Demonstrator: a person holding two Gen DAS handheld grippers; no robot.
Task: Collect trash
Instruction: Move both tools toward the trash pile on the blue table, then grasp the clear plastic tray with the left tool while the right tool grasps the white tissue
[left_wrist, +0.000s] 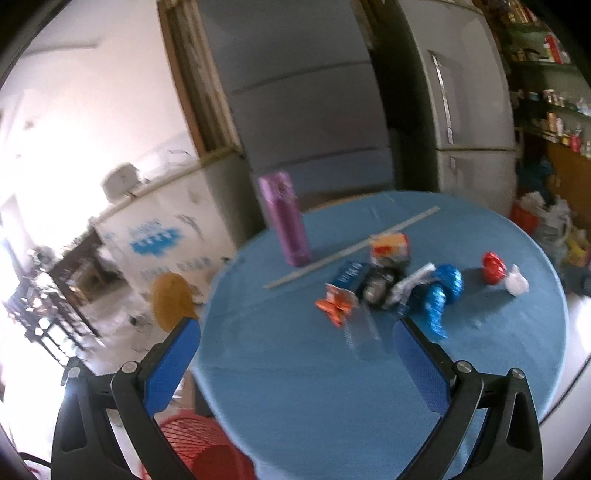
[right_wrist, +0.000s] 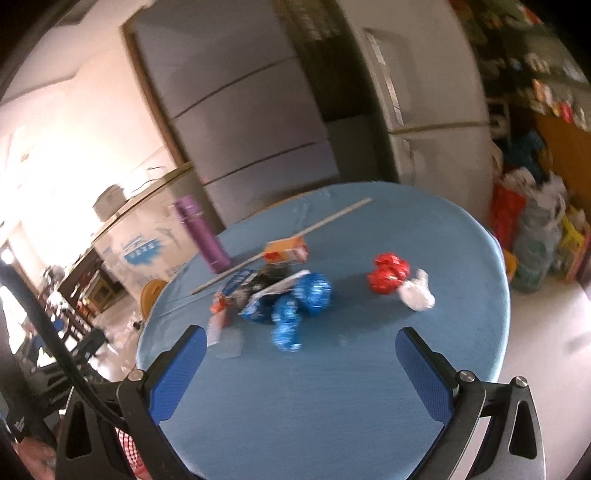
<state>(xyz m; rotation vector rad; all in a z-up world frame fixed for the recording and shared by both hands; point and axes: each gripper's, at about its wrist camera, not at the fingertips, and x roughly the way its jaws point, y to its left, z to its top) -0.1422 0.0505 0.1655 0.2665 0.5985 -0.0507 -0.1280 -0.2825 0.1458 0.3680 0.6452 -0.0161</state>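
A heap of trash lies on the round blue table (left_wrist: 295, 387) (right_wrist: 332, 406): crumpled blue foil wrappers (left_wrist: 443, 291) (right_wrist: 299, 306), a red crumpled wrapper (left_wrist: 493, 267) (right_wrist: 388, 273), a white paper ball (left_wrist: 516, 282) (right_wrist: 417, 291), an orange carton (left_wrist: 389, 245) (right_wrist: 286, 251), an orange wrapper (left_wrist: 334, 302), a clear plastic piece (left_wrist: 364, 336) (right_wrist: 229, 339). My left gripper (left_wrist: 295, 332) is open and empty above the table's near side. My right gripper (right_wrist: 301, 339) is open and empty, short of the blue wrappers.
A purple bottle (left_wrist: 284, 218) (right_wrist: 203, 232) stands at the table's far left, by a long ruler (left_wrist: 351, 247) (right_wrist: 280, 243). A red basket (left_wrist: 199, 446) sits below the near left edge. Refrigerators (left_wrist: 461, 92) and floor bags (right_wrist: 535, 236) stand behind.
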